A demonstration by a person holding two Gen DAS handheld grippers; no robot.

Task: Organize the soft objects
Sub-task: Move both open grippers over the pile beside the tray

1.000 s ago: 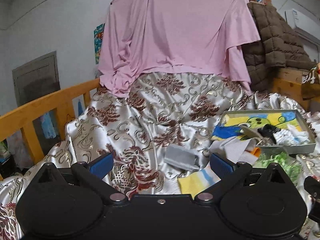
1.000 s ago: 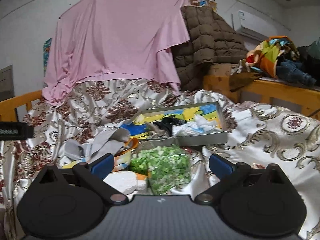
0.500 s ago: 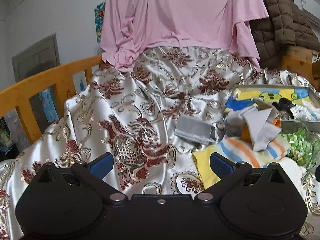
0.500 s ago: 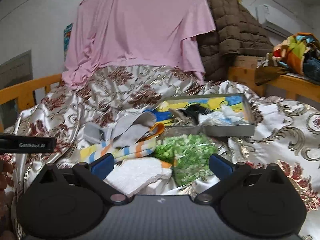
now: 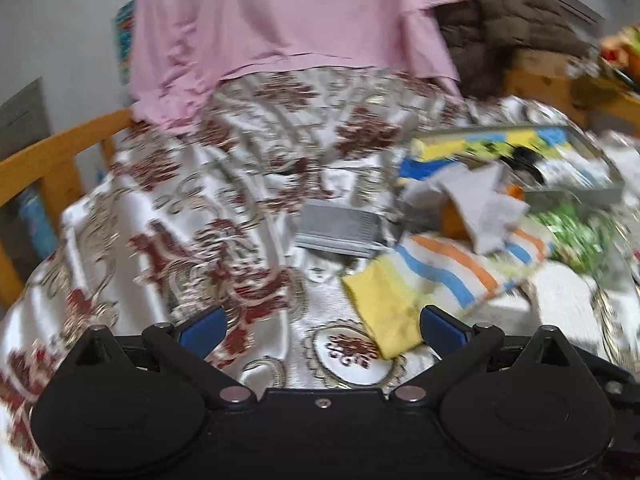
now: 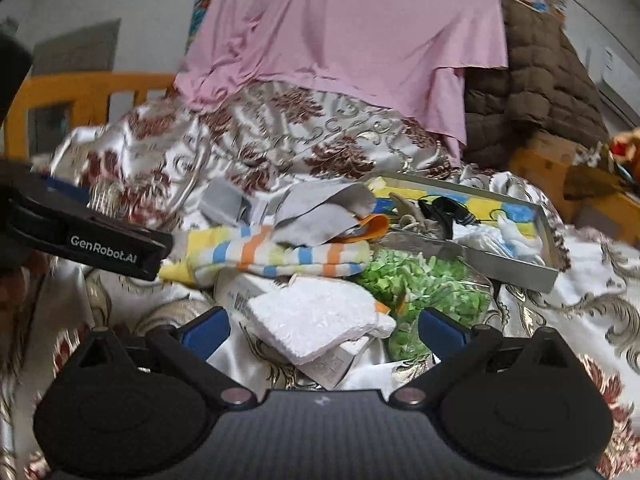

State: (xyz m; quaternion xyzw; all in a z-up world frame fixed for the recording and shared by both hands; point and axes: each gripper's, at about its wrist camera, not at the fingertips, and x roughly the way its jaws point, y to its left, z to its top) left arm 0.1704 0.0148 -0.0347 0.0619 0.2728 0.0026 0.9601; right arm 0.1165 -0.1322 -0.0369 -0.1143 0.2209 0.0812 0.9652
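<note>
the shallow grey metal tray (image 6: pixel 516 270) is the landmark. left of it, on the bed, lies the limp striped yellow, blue and orange towel (image 6: pixel 280 256), best pinched at a free edge. in front of the tray, the thick white folded terry cloth (image 6: pixel 320 320) looks light and squashy. right claw (image 6: pixel 322 330) spread, straddling it; left claw (image 5: pixel 320 326) spread, empty.

A glossy satin bedspread (image 6: pixel 280 136) with a woven floral pattern covers the bed. The white towel (image 6: pixel 320 320) looks rough terry; the striped towel (image 6: pixel 280 254) soft cloth. The tray (image 6: pixel 508 268) has matt metal walls. The bed rail (image 5: pixel 48 160) is smooth varnished wood.
</note>
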